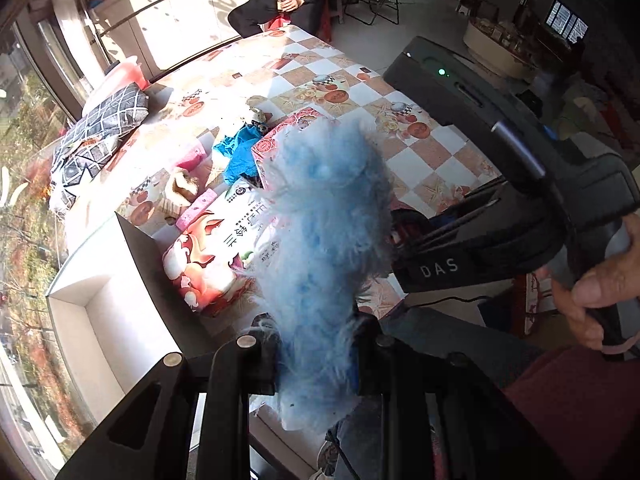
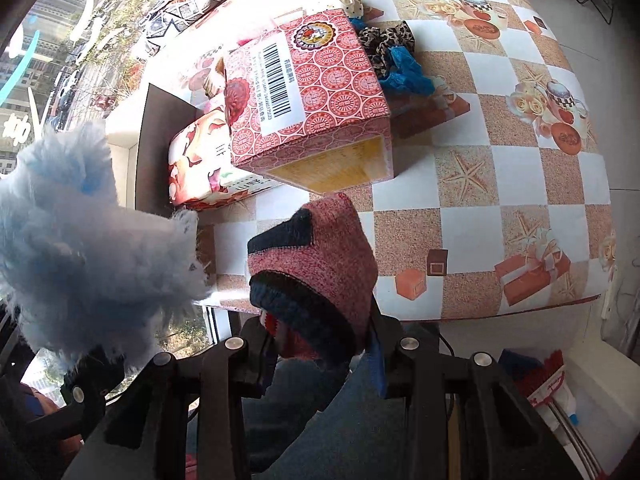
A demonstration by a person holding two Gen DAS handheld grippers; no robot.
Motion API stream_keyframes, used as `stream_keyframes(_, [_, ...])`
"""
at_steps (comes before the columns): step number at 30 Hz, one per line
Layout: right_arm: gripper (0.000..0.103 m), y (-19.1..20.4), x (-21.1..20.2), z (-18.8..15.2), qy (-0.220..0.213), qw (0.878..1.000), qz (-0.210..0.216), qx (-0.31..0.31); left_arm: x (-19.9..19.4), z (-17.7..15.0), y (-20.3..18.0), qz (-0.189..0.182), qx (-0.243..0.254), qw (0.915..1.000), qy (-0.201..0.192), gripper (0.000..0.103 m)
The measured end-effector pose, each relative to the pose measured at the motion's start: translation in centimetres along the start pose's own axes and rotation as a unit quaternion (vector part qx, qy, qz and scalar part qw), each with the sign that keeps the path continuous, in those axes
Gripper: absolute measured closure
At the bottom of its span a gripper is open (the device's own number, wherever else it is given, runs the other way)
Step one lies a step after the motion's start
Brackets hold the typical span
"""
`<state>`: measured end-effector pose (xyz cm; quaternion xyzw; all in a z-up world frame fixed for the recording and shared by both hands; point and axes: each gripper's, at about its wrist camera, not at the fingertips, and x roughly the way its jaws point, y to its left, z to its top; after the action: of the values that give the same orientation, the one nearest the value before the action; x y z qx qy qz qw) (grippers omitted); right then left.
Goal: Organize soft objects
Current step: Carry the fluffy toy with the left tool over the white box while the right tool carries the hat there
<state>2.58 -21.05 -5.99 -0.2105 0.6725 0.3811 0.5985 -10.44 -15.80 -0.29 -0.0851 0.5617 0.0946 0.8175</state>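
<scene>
A: We have both tools loaded. Our left gripper (image 1: pixel 316 344) is clenched on the fluffy pale-blue feathery plush (image 1: pixel 320 240), which stands up from the jaws and blocks much of that camera's view.

B: And our right gripper (image 2: pixel 320 340) is grasping the pink knitted sock with dark navy bands (image 2: pixel 320 276), bunched up between the fingers. Both soft things hang in the air at the near edge of the table with the checkered, rose-printed cloth (image 2: pixel 500 184), not resting on it.

A: Ahead sits the red patterned cardboard box with the barcode label (image 2: pixel 312 108), lying across a glossy red-and-white printed packet (image 2: pixel 196 168). A crumpled blue cloth (image 2: pixel 408 72) and a leopard-print scrunchie (image 2: pixel 384 44) lie beyond it.

B: The risk, we think: the plush is loose and wispy, so only fibres may be pinched, and it could slip out.

A: Agreed. And with the two tools just beside each other, the fluff could snag the sock or hide where we set it down.
</scene>
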Motion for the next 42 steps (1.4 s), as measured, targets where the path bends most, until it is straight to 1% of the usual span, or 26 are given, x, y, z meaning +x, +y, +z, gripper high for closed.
stream_keyframes(7, [0.065, 5.4, 0.8, 0.8, 0.003, 0.997, 0.002, -0.076, -1.6, -1.9, 3.4, 0.028, -0.061, 0.9976, -0.012, 0.078])
stream_keyframes(12, [0.065, 9.0, 1.2, 1.4, 0.004, 0.992, -0.001, -0.128, -2.7, -3.6, 6.1, 0.050, -0.119, 0.9914, -0.021, 0.078])
stream_keyframes(16, [0.065, 11.8, 1.4, 1.8, 0.006, 0.985, -0.007, -0.172, -3.4, -5.0, 8.4, 0.071, -0.167, 0.9829, -0.028, 0.078])
stream_keyframes(22, [0.065, 15.8, 0.9, 2.5, -0.001, 0.975, -0.009, -0.221, -4.1, -6.7, 11.4, 0.105, -0.231, 0.9669, -0.026, 0.078])
stream_keyframes(24, [0.065, 17.0, 0.9, 2.7, 0.001, 0.973, -0.003, -0.230, -3.9, -7.9, 13.0, 0.111, -0.250, 0.9616, -0.023, 0.078])
stream_keyframes(27, [0.065, 18.9, 0.8, 3.0, 0.004, 0.969, 0.005, -0.246, -3.6, -9.1, 14.1, 0.115, -0.275, 0.9545, -0.013, 0.078])
stream_keyframes(31, [0.065, 21.7, 1.0, 3.3, 0.008, 0.964, 0.019, -0.265, -3.4, -9.8, 15.1, 0.119, -0.303, 0.9457, -0.004, 0.078])
stream_keyframes(34, [0.065, 23.5, 1.3, 3.7, 0.015, 0.964, 0.040, -0.261, -3.3, -10.2, 15.9, 0.125, -0.317, 0.9401, -0.004, 0.078])
stream_keyframes(36, [0.065, 24.5, 1.5, 3.6, 0.015, 0.965, 0.047, -0.259, -3.5, -11.1, 16.5, 0.129, -0.321, 0.9382, -0.005, 0.078])
stream_keyframes(38, [0.065, 25.1, 2.1, 3.3, 0.018, 0.963, 0.044, -0.266, -3.4, -11.7, 16.9, 0.131, -0.324, 0.9369, -0.002, 0.078])
stream_keyframes(42, [0.065, 25.3, 3.2, 2.6, 0.037, 0.961, 0.039, -0.271, -3.1, -11.9, 17.4, 0.132, -0.327, 0.9357, 0.004, 0.078])
